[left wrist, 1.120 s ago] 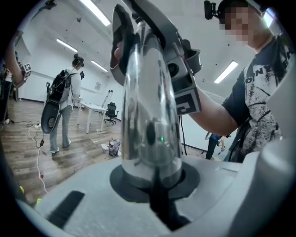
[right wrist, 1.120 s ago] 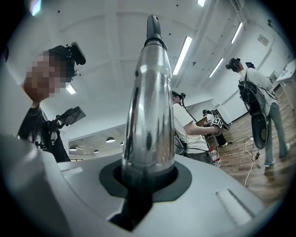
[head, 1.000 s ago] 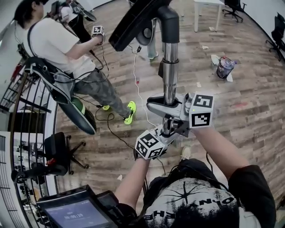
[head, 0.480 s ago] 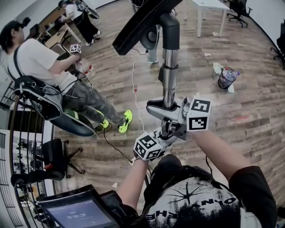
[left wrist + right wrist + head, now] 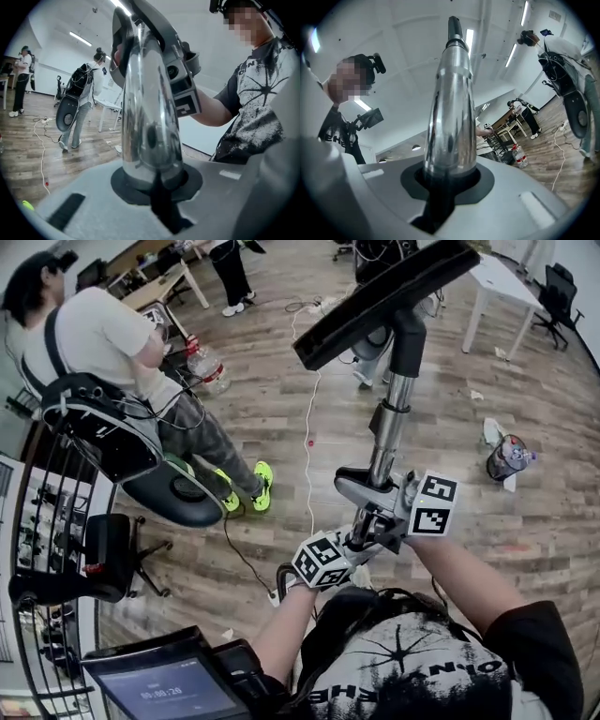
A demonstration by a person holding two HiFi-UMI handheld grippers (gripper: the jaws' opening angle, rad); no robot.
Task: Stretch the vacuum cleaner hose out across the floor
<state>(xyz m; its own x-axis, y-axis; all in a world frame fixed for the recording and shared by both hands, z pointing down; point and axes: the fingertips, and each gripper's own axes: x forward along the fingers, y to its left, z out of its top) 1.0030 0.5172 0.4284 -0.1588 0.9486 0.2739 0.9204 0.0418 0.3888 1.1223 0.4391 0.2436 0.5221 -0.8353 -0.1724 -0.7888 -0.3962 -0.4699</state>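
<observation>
Wood-plank floor (image 5: 534, 521), white table (image 5: 502, 279), black office chair (image 5: 561, 287)

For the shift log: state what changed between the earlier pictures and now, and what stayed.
The vacuum wand, upright in the head view a second ago, now leans toward the upper right, and its floor head has swung right. The litter on the floor sits lower in view. Nothing was taken or released: the left gripper and right gripper stay clamped on the wand, left below right.

Wood floor (image 5: 525, 362) bears a white cable (image 5: 307, 409) and a bottle (image 5: 208, 367).
</observation>
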